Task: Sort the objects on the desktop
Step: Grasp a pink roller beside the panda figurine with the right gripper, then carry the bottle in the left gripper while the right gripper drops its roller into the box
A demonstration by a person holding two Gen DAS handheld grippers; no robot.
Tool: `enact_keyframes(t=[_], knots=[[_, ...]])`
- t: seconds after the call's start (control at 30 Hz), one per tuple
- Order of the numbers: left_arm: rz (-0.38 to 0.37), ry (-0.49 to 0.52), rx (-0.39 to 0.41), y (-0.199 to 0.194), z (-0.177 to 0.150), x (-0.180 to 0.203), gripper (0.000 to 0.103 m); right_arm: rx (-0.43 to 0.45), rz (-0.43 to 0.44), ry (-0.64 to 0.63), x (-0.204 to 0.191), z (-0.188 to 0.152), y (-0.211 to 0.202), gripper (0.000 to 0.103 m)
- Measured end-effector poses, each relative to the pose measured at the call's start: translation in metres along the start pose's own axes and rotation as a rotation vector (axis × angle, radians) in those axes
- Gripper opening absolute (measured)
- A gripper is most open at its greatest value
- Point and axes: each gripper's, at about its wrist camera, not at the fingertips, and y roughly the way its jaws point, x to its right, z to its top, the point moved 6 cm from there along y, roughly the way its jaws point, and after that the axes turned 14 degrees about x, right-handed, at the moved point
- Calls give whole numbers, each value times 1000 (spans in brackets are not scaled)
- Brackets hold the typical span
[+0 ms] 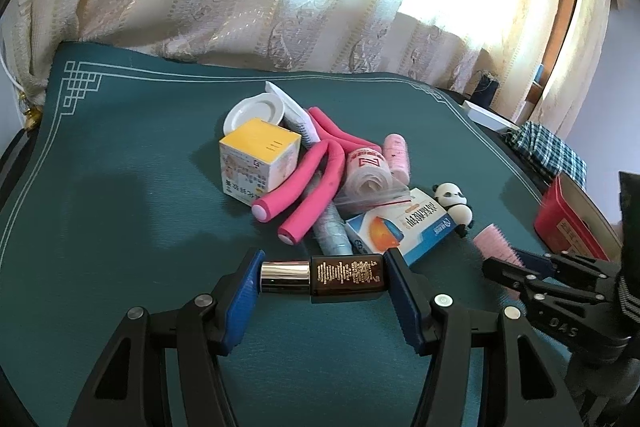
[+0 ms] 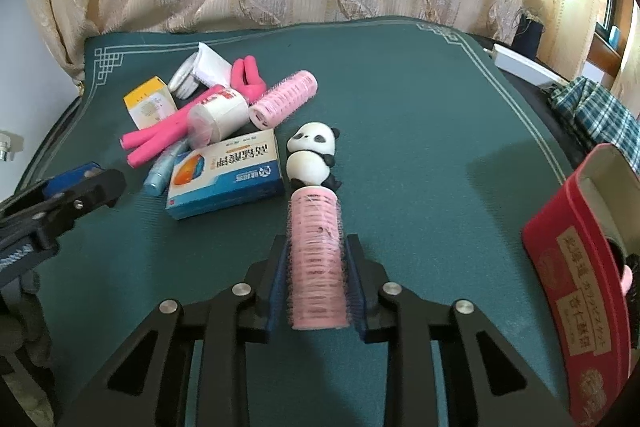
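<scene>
Right wrist view shows your right gripper pinching a pale pink hair roller along its length; both blue pads press on its bristles, and its far end almost touches the panda figure just ahead of the gripper. In the left wrist view your left gripper holds a dark lipstick tube crosswise by its two ends, the silver part at the left pad.

I judge that you are in the picking step: both items are gripped, and neither is yet in a container. The next move, I think, is to lift each one clear and carry it to its place. The red box, open at the top, stands well to the right of the right gripper and seems a likely place for the roller.

Lift the roller straight up first, because the panda figure is close and may tip. Ahead and left of the right gripper lies the pile on the green worktop: a blue medicine box, pink foam curlers, a second hair roller, a yellow-topped carton. The two grippers are near each other, so keep their paths apart.
</scene>
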Motion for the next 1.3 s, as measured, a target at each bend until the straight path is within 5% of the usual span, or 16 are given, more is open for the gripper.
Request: enact_keyframes(t=[0.6,1.3], knots=[[-74,0,-23,-4,-8,33,62,124,-59,83,40,13,-74,31],[-212,132,-29,-23,-2,160,62,242,-287,314,197,-13,-155,31]])
